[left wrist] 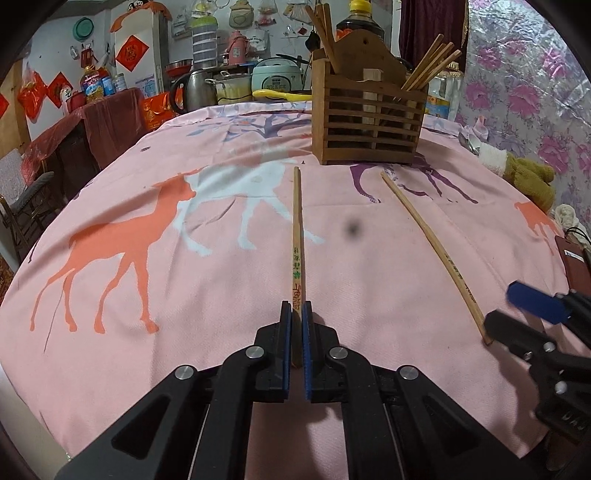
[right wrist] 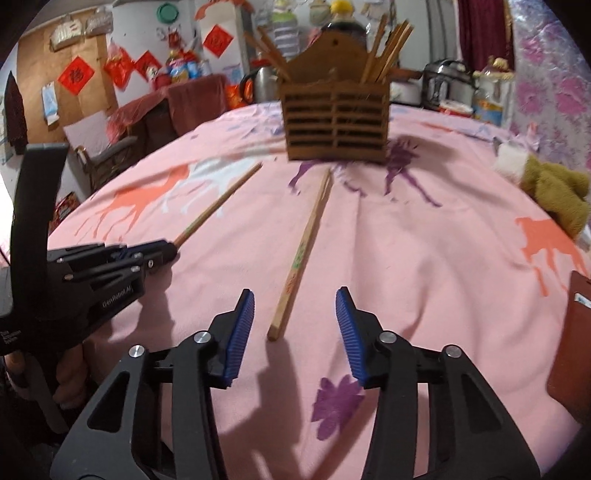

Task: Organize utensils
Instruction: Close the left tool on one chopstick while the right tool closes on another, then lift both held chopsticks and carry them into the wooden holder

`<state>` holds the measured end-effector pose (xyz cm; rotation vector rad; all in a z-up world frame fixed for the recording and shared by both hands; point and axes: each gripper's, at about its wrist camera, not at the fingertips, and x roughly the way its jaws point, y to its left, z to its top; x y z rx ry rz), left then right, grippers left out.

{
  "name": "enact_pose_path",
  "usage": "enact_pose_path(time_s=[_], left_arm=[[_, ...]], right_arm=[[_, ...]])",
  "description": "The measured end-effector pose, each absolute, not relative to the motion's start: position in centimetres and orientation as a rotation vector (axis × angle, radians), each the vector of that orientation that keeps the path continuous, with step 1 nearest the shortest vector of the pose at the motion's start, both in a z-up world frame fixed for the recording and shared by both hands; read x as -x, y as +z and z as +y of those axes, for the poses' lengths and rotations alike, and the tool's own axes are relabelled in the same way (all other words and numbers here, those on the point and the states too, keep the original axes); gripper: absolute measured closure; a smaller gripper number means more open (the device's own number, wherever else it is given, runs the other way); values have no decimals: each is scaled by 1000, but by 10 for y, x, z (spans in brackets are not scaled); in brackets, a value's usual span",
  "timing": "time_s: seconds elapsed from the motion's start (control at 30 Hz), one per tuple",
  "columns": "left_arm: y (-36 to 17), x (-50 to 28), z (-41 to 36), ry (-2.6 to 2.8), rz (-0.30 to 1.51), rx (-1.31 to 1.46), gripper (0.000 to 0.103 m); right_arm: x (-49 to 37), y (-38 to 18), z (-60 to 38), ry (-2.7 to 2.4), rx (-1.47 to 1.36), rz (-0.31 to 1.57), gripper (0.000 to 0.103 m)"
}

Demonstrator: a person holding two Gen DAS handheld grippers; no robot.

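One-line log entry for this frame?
left gripper: shut on left chopstick | right gripper: open at right chopstick | wooden holder: upright, holds chopsticks

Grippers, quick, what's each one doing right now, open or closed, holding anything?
Left gripper: closed on a chopstick lying on the tablecloth.
Right gripper: open, holding nothing, straddling the near end of the other chopstick.

A lived-in home kitchen and dining corner. Behind the wooden chopstick holder (left wrist: 369, 114), along the far edge of the pink deer-print cloth (left wrist: 184, 258): a steel kettle (left wrist: 194, 90), a lidded pot (left wrist: 231, 86), a rice cooker (left wrist: 277, 75) and a dark sauce bottle (left wrist: 360, 22). Left of the holder, red paper charms (left wrist: 132, 53) on the wall and a cooking-oil bottle (left wrist: 94, 83) on a draped cabinet. Right of it, floral wall covering (left wrist: 524, 92).
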<state>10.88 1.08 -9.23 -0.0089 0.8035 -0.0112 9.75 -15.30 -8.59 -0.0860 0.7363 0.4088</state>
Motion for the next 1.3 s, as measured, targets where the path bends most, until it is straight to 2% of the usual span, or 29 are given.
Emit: enact_pose_path(time_s=[0.17,0.23,0.3,0.33,0.37,0.4,0.43,0.5,0.7,0.8,0.9,0.97,1.03,1.3], left_arm=[[-92,-109,11,-10,803,8,96],[-92,-108,11,-8,803,5,96],[-92,-108,11,7,801,-6,90],[-92,-108,11,26,799,-13,75],[-92,-107,12,47,796,-18,47],[-93,-108,17,64,801,-7,32],[-95,-109,21,64,808,19,24],[-95,-109,25,54,808,40,24],[-95,-108,21,48,804,21,28],[-94,-106,20,41,800,19,34],[-93,-105,15,12,794,7,58],[-92,-104,10,-16,791,-8,85],[-92,-103,3,-44,793,-25,97],[-67,-96,1,-58,754,-13,97]], right_arm=[[-99,-96,-138,416,152,770,69],[-100,-95,-139,378,161,763,88],[-105,-95,-148,311,141,761,96],[-108,-95,-154,291,118,766,97],[-111,-94,-160,283,92,772,97],[-112,-95,-163,281,74,776,97],[-112,-95,-164,283,73,775,97],[-111,-95,-162,279,87,770,97],[-110,-96,-161,287,68,772,96],[-111,-96,-162,287,66,773,96],[-110,-95,-164,289,60,772,96],[-110,-95,-165,292,51,771,97],[-109,-94,-166,293,48,767,97],[-100,-70,-176,281,29,684,97]])
